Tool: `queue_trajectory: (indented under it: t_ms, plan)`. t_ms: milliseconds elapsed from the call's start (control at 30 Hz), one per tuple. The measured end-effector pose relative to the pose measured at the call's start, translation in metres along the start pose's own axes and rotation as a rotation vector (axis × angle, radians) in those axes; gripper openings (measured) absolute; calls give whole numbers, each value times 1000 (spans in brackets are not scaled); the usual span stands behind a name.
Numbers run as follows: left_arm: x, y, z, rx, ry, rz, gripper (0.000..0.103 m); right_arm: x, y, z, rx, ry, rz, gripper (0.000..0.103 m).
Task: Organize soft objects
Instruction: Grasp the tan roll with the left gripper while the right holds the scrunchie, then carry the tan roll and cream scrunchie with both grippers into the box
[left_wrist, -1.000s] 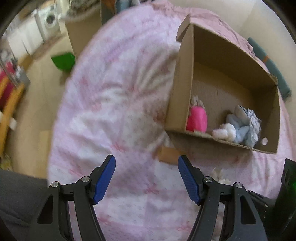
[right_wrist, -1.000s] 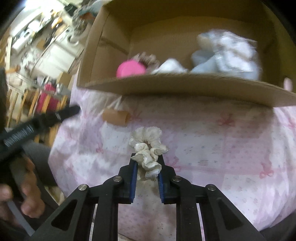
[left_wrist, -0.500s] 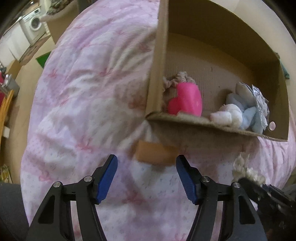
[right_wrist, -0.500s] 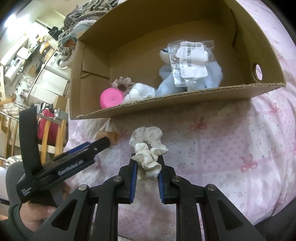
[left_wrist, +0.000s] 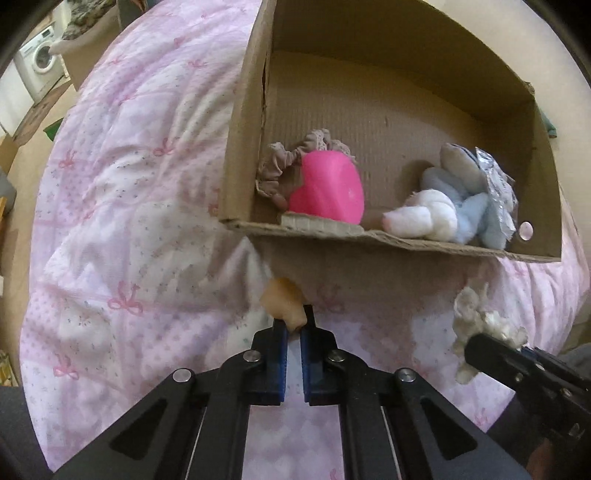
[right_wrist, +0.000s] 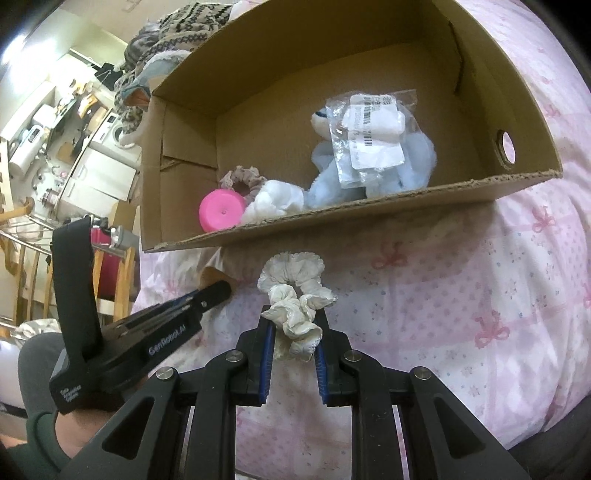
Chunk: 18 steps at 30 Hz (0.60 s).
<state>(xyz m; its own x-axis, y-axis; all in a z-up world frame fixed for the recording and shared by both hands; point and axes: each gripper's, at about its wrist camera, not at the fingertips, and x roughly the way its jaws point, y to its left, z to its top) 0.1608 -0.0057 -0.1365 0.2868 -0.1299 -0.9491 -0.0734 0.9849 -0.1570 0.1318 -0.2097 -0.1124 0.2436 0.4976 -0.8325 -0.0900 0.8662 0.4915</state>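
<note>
My left gripper (left_wrist: 293, 326) is shut on a small tan soft piece (left_wrist: 282, 302) on the pink quilt, just in front of the cardboard box (left_wrist: 406, 242). My right gripper (right_wrist: 293, 326) is shut on a cream scrunchie (right_wrist: 295, 291) and holds it before the box's front wall (right_wrist: 369, 221); the scrunchie also shows in the left wrist view (left_wrist: 476, 317). Inside the box lie a pink soft toy (left_wrist: 327, 188), a beige scrunchie (left_wrist: 280, 166), a white soft piece (left_wrist: 424, 214) and a blue plush (right_wrist: 369, 162) with a plastic bag on it.
The pink quilt (left_wrist: 140, 206) covers the bed around the box. The left gripper's body (right_wrist: 140, 339) shows at the left of the right wrist view. A washing machine (left_wrist: 40, 62) and room clutter lie beyond the bed at the left.
My left gripper moved toward the box and shut on the tan piece; it was open before. My right gripper kept hold of the cream scrunchie and rose a little over the box.
</note>
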Motion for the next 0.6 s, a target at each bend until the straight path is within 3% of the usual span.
queue_trajectory:
  t_ms: [433,600]
  plan:
    - [-28,4,-12,-12,-18,23,6,0,5,-2,-30,9,-12,21]
    - [-56,4,-16,-24,-33,24,6,-16,8,-2,-38,-6,29,21]
